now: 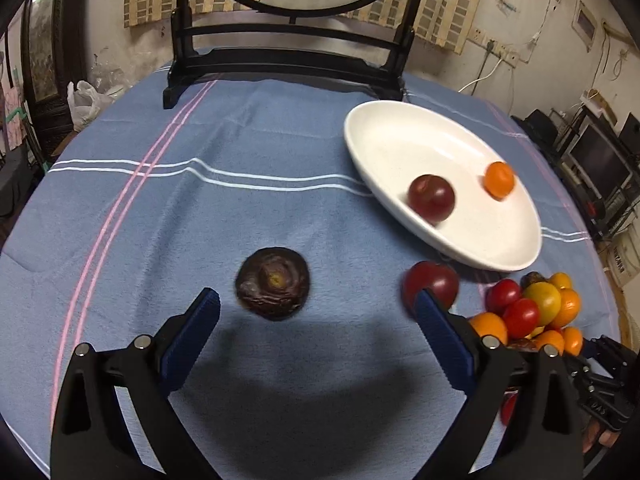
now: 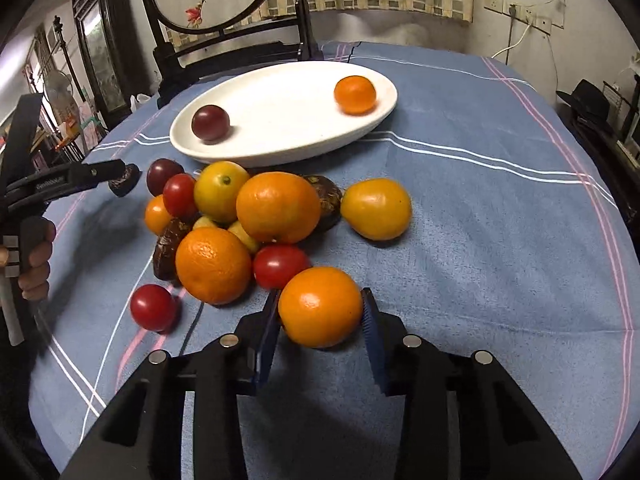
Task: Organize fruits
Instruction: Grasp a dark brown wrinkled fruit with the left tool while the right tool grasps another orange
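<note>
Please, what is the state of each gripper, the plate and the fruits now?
Left gripper: open, dark wrinkled fruit lies just ahead of its fingertips, on the cloth.
Right gripper: shut on orange.
Plate: holds one plum and one tangerine.
Fruit pile: heaped on the cloth, beside the plate.

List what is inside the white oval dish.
Inside the white dish lie a dark red plum near one end and an orange near the other, apart. Nothing else shows; only spots beneath them are covered.
</note>
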`<control>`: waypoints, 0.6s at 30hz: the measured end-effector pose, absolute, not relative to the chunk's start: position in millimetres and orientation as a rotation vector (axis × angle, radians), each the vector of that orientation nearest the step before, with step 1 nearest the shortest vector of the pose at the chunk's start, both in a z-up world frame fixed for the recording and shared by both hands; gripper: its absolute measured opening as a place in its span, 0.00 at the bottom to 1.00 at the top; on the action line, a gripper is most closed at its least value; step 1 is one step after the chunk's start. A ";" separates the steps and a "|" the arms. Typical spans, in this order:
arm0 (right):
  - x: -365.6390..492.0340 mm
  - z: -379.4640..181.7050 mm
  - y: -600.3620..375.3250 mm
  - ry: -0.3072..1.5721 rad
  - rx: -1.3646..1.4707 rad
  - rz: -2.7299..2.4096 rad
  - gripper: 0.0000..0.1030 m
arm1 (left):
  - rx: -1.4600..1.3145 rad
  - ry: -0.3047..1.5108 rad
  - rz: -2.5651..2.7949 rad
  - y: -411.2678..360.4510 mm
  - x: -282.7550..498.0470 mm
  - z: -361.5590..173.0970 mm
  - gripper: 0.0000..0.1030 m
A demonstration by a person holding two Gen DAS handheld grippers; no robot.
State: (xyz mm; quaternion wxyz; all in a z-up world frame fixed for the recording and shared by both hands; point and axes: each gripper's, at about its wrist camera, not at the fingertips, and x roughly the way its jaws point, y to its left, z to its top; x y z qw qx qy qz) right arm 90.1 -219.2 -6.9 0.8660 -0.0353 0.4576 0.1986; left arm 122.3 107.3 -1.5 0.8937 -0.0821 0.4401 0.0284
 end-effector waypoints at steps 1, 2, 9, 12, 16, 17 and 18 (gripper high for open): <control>89.7 -7.2 -220.7 0.956 -0.064 0.419 0.39 | -0.159 0.923 0.072 108.5 123.7 -2.8 0.93; 89.6 -7.7 -223.5 0.953 -0.045 0.424 0.39 | -0.151 0.933 0.092 110.7 125.5 -4.9 0.93; 88.1 -7.9 -232.9 0.943 0.023 0.450 0.39 | -0.136 0.996 0.137 114.7 132.2 -21.4 0.93; 87.0 -8.3 -234.8 0.943 0.030 0.453 0.39 | -0.131 0.993 0.153 115.5 133.7 -25.6 0.93; 83.5 -5.8 -232.0 0.933 0.022 0.473 0.39 | -0.130 0.966 0.154 116.6 136.5 -26.3 0.82; 82.2 -4.9 -230.8 0.928 0.017 0.476 0.39 | -0.120 0.963 0.157 116.0 138.2 -27.1 0.77; 81.2 -4.6 -230.4 0.925 0.014 0.480 0.39 | -0.113 0.962 0.159 115.7 140.4 -28.7 0.74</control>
